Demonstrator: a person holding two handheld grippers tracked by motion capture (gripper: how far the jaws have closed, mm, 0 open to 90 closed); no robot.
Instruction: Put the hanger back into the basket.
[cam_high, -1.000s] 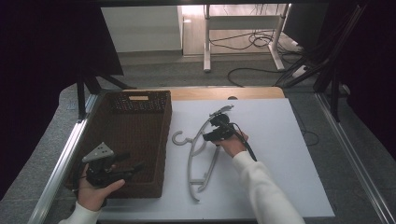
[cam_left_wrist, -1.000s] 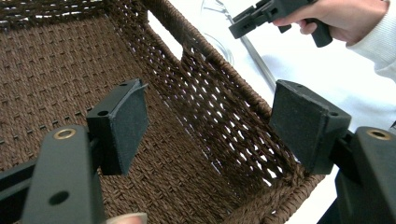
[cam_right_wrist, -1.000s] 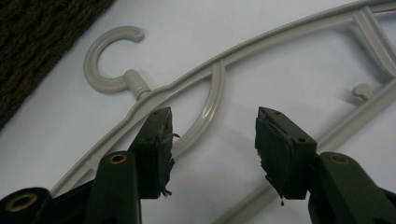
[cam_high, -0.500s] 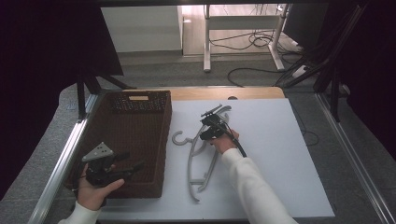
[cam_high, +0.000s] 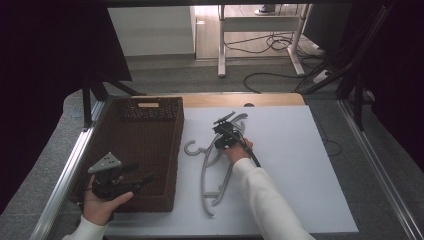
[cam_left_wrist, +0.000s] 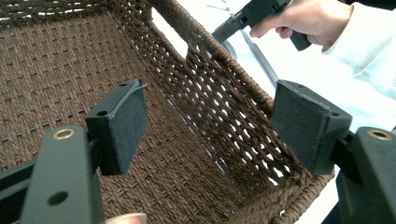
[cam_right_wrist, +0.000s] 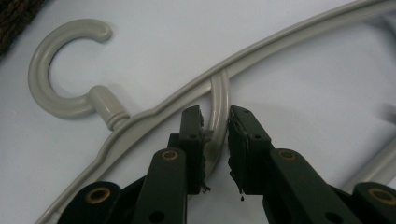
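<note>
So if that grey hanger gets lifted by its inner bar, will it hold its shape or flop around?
The hanger looks like moulded plastic, so it probably stays stiff and light. The right claw pinches one thin curved strut off-centre, so it may swing or tilt. Its smooth surface could slip.

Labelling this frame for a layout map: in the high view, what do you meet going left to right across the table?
Left claw → brown woven basket → grey hanger → right claw → bare white tabletop.

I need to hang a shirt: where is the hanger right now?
In the high view, the grey plastic hanger lies flat on the white table, just right of the brown wicker basket, with the right gripper closing on its centre strut.
</note>
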